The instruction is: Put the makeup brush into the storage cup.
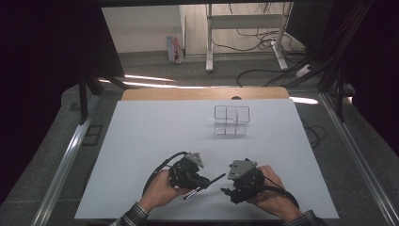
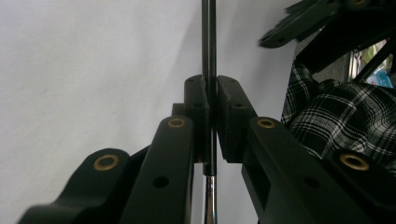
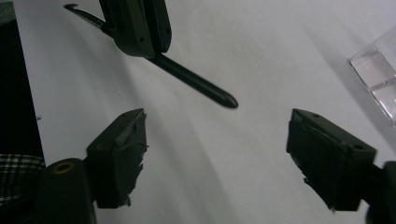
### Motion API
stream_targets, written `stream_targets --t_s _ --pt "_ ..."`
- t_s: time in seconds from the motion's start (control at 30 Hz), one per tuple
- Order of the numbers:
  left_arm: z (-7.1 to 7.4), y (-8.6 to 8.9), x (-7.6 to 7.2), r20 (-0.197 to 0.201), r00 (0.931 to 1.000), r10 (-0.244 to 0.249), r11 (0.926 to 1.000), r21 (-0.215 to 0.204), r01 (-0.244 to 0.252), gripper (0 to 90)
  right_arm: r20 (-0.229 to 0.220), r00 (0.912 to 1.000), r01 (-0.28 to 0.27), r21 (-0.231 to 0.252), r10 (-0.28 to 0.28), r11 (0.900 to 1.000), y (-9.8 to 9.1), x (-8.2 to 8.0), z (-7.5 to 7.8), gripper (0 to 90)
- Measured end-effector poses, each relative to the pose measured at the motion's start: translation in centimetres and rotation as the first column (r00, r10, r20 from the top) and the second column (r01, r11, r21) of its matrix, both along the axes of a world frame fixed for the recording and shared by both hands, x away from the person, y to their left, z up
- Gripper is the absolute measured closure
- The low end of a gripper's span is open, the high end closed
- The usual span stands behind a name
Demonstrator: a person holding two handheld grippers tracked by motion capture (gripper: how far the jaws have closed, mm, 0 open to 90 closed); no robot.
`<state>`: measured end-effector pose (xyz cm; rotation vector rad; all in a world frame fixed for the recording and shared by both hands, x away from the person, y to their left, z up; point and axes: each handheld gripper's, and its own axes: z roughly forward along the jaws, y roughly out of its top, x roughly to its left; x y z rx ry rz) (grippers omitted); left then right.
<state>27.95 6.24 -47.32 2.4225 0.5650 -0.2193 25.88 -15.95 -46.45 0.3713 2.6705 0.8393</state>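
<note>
A slim black pen (image 1: pixel 212 181) is clamped between the jaws of my left gripper (image 1: pixel 200 181), which is shut on it near the front of the white mat. In the left gripper view the pen (image 2: pixel 208 46) runs straight up between the pads (image 2: pixel 227 100), and a silver section shows below them. My right gripper (image 1: pixel 228 192) is just to the right, with its jaws facing the pen. In the right gripper view its jaws (image 3: pixel 215 140) stand wide open with nothing between them. The pen's dark tip (image 3: pixel 224 99) points toward the gap but stays apart from it.
A clear plastic organizer (image 1: pixel 231 121) with several compartments stands at the back middle of the white mat (image 1: pixel 155 136); its corner shows at the right (image 3: pixel 378 79). A plaid sleeve (image 2: pixel 336 121) is close beside the left gripper. Cables and a desk frame lie on the floor beyond.
</note>
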Motion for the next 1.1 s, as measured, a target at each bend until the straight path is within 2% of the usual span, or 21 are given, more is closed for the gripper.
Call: stream_targets --t_s 0.1,0.13,0.17,0.3,0.33,0.43,0.47,0.53,0.57,0.63,0.67,0.77,0.83,0.87,0.9,1.03,1.1 --pt "0.0 -0.3 -0.1 -0.005 0.9999 -0.012 0.9999 0.005 0.012 83.8 0.008 0.9997 -0.023 -0.025 0.023 0.9994 0.4 0.1 0.0 29.9" --pt "0.0 -0.4 -0.1 -0.008 0.9999 -0.015 0.9999 0.003 0.015 83.8 0.013 0.9989 -0.045 -0.040 0.046 0.9982 0.7 0.2 0.0 35.6" --pt "0.0 -0.5 -0.2 -0.012 0.9998 -0.014 0.9999 0.004 0.014 83.8 0.013 0.9989 -0.045 -0.040 0.046 0.9982 0.7 0.2 0.0 35.6" --pt "0.0 -0.6 -0.2 -0.019 0.9993 -0.032 0.9993 0.018 0.032 83.8 0.015 0.9953 -0.094 -0.076 0.096 0.9926 1.4 0.1 0.0 45.2" --pt "-0.1 -0.7 -0.3 -0.023 0.9994 -0.027 0.9995 0.013 0.027 83.8 0.015 0.9953 -0.094 -0.076 0.096 0.9926 1.4 0.1 0.0 45.2" --pt "-0.1 -0.7 -0.2 -0.025 0.9990 -0.036 0.9990 0.025 0.037 83.7 0.021 0.9924 -0.119 -0.094 0.122 0.9884 1.7 0.0 -0.2 52.6" --pt "-0.1 -0.7 -0.2 -0.028 0.9988 -0.040 0.9988 0.027 0.041 83.7 0.028 0.9885 -0.144 -0.112 0.148 0.9832 1.8 -0.2 -0.2 62.7" --pt "-0.1 -0.6 -0.2 -0.027 0.9988 -0.042 0.9987 0.029 0.043 83.6 0.029 0.9870 -0.154 -0.113 0.158 0.9816 1.9 -0.3 -0.2 64.5" --pt "-0.1 -0.6 -0.2 -0.021 0.9991 -0.037 0.9988 0.031 0.037 83.0 0.035 0.9858 -0.159 -0.129 0.164 0.9789 1.9 -0.4 -0.3 69.7" --pt "0.0 -0.3 -0.1 -0.007 0.9999 -0.014 0.9998 0.014 0.014 80.9 0.027 0.9817 -0.181 -0.178 0.189 0.9672 1.8 -0.5 -0.5 78.0" --pt "0.1 0.0 0.0 0.006 1.0000 -0.001 1.0000 0.004 0.001 77.8 -0.034 0.9763 -0.216 -0.182 0.214 0.9591 1.7 -0.5 -0.6 83.0" --pt "0.4 0.5 0.2 0.033 0.9991 0.027 0.9994 -0.025 -0.026 75.4 -0.051 0.9745 -0.224 -0.161 0.219 0.9612 1.7 -0.6 -0.5 83.6" --pt "0.6 0.6 0.1 0.067 0.9959 0.060 0.9976 -0.038 -0.058 63.3 -0.051 0.9774 -0.211 -0.156 0.205 0.9651 1.7 -0.6 -0.2 83.7" --pt "0.7 0.8 0.0 0.084 0.9935 0.077 0.9961 -0.049 -0.073 54.1 -0.059 0.9814 -0.189 -0.140 0.183 0.9719 1.4 -0.4 -0.1 83.7" --pt "0.9 0.9 0.0 0.098 0.9904 0.097 0.9941 -0.058 -0.091 54.1 -0.059 0.9814 -0.189 -0.140 0.183 0.9719 1.4 -0.4 -0.1 83.7" --pt "1.3 1.8 0.2 0.140 0.9765 0.164 0.9851 -0.077 -0.154 33.3 -0.071 0.9867 -0.154 -0.133 0.146 0.9790 1.2 -0.1 -0.2 83.7" --pt "1.5 2.3 0.3 0.149 0.9700 0.193 0.9792 -0.093 -0.180 24.1 -0.075 0.9887 -0.139 -0.133 0.130 0.9813 1.1 -0.1 -0.2 83.7"
